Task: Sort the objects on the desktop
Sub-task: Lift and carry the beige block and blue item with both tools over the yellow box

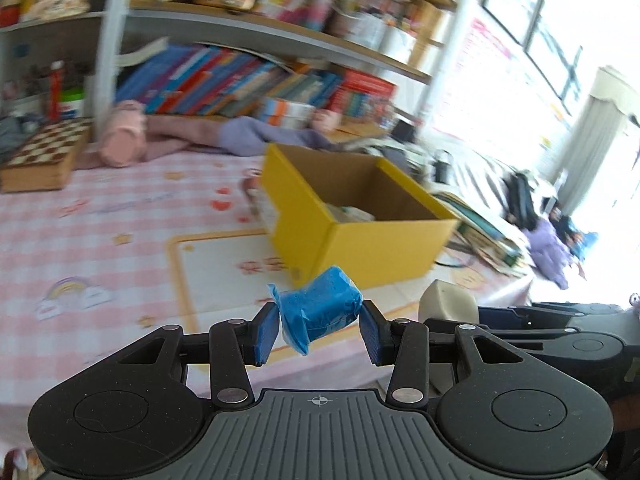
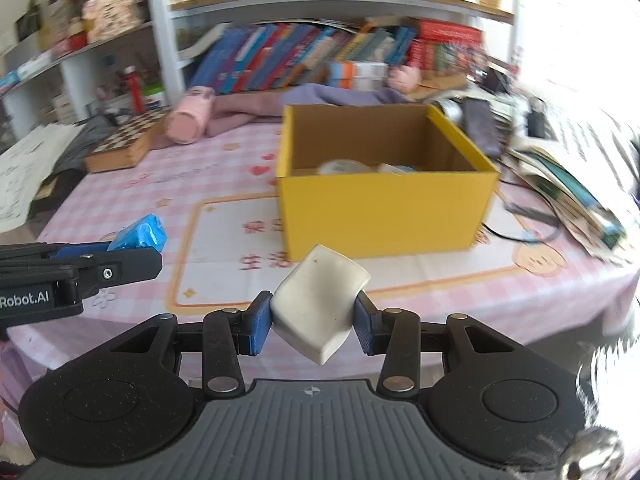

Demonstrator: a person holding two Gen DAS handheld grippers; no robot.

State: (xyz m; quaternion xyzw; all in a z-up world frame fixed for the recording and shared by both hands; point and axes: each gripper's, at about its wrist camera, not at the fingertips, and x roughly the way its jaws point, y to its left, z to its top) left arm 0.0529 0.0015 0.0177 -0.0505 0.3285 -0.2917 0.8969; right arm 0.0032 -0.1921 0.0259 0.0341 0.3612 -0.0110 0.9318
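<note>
My left gripper (image 1: 319, 326) is shut on a blue wrapped packet (image 1: 320, 310), held above the pink checked tablecloth (image 1: 100, 232) just short of the yellow cardboard box (image 1: 360, 244). My right gripper (image 2: 313, 324) is shut on a white rounded block (image 2: 318, 304), in front of the same yellow box (image 2: 384, 212). The box stands open, with a tape roll (image 2: 344, 167) and other small items at its bottom. In the right wrist view the left gripper (image 2: 116, 252) and its blue packet (image 2: 140, 234) show at the left. The white block (image 1: 446, 300) shows at the right of the left wrist view.
A wooden chessboard box (image 2: 120, 148) and a pink roll-shaped case (image 2: 190, 118) lie at the back left. Purple cloth (image 2: 320, 98) lies behind the box. Stacked books and papers (image 2: 576, 196) with a black cable crowd the right edge. Bookshelves (image 2: 320, 52) stand behind the table.
</note>
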